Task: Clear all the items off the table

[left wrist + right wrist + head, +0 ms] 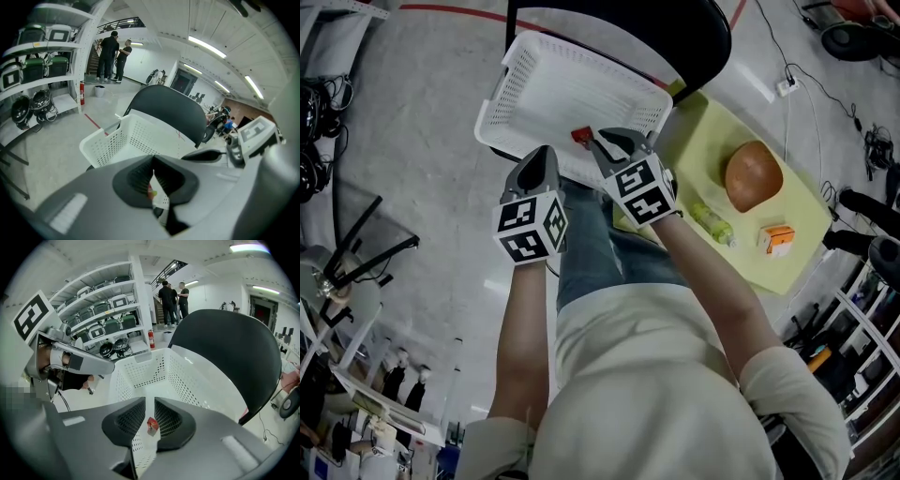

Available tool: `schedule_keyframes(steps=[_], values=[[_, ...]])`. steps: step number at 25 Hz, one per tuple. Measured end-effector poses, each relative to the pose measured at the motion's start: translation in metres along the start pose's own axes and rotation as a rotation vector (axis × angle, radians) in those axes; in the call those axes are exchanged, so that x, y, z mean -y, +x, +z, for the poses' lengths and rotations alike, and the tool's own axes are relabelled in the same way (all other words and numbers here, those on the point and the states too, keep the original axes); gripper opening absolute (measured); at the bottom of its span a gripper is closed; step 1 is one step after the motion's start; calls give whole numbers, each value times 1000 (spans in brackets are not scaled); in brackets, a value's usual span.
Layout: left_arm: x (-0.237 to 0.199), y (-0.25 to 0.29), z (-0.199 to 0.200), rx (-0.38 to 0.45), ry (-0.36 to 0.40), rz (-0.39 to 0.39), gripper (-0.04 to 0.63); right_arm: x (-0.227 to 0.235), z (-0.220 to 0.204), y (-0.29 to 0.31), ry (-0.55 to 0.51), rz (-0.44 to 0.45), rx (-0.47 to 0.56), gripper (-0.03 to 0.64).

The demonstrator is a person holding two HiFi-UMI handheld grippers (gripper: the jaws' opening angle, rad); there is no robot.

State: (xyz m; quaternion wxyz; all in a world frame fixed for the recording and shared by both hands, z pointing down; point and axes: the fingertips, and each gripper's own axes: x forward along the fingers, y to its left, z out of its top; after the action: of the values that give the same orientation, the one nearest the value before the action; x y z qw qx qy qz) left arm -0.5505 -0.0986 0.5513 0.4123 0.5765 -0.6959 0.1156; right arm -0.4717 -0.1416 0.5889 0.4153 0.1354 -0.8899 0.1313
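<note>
A white perforated basket (502,89) rests on a black chair (619,28). A small red packet (581,135) lies inside it near the front wall. My right gripper (614,142) hovers just right of the packet. In the right gripper view its jaws (150,416) stand a little apart, and the red packet (152,425) shows through the gap, lying loose in the basket (187,376). My left gripper (542,155) is shut and empty beside the basket's near rim; its pads (153,173) meet. On the yellow-green table (703,131) remain a brown round loaf-like thing (753,175), a small green bottle (712,223) and an orange carton (777,239).
The table stands right of the chair, with its near corner beside my right arm. Cables and a power strip (786,86) lie on the grey floor behind it. Shelving (862,328) stands at the right. People (112,54) stand far off by stairs.
</note>
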Motion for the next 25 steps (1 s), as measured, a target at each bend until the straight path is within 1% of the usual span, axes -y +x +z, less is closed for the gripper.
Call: schedule_keyframes(steps=[4,6,12,17,25], values=[[9,-8,-1,2,3,0,9,1,-1,-13,-18,-11,5,12],[14,-10,1,8,9,-3,11,3,-1,-19,-18,-18,10,0],[27,-23,8,36,43,-8,9,2,0,-39,-22,-42,27,0],[36,-36,13,47,26,-17,9,-3,2,-57,-25,-45,44,0],[56,-58,10,62,39,-15,9,-6,5,-93,-39,-49,91,0]])
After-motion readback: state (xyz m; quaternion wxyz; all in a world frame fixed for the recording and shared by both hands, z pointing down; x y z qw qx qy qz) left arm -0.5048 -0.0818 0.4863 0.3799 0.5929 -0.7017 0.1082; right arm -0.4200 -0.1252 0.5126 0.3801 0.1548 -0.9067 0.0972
